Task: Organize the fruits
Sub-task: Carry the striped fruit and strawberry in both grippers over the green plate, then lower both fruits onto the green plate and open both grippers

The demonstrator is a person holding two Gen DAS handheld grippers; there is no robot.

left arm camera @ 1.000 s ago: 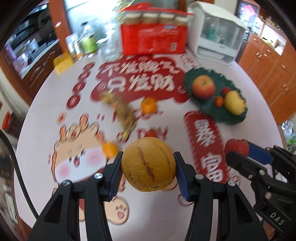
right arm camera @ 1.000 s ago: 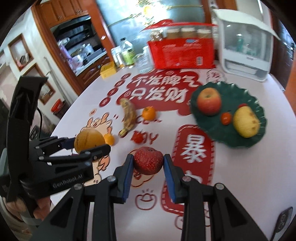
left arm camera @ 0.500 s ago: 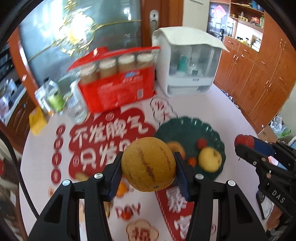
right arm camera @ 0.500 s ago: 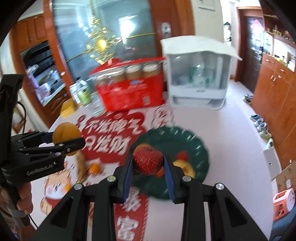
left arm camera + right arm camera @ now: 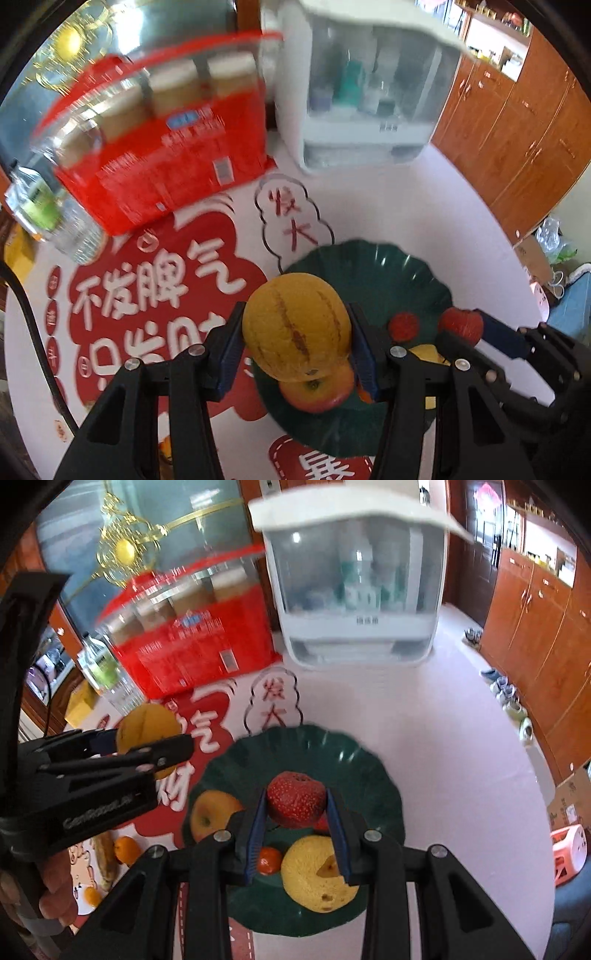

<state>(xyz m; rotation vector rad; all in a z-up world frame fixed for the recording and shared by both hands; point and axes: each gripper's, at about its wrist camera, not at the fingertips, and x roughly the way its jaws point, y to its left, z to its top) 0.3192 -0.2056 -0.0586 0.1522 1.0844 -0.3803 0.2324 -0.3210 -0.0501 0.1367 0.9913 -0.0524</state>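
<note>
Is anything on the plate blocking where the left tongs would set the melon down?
Yes. The apple lies on the green plate right below the yellow melon held by the left tongs; the plate's far side looks open.

Striped yellow melon (image 5: 296, 328) & red bumpy fruit (image 5: 296, 804) held above green plate (image 5: 373, 775) w/ apple (image 5: 212, 814), pear (image 5: 314, 875)

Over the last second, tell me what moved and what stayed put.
Both hand-held grippers carried their fruit forward to the green plate: the left brought the striped yellow melon over the plate's near-left side, the right brought the red bumpy fruit above the middle. Both grips unchanged; apple, pear and small tomato remain on the plate.
</note>
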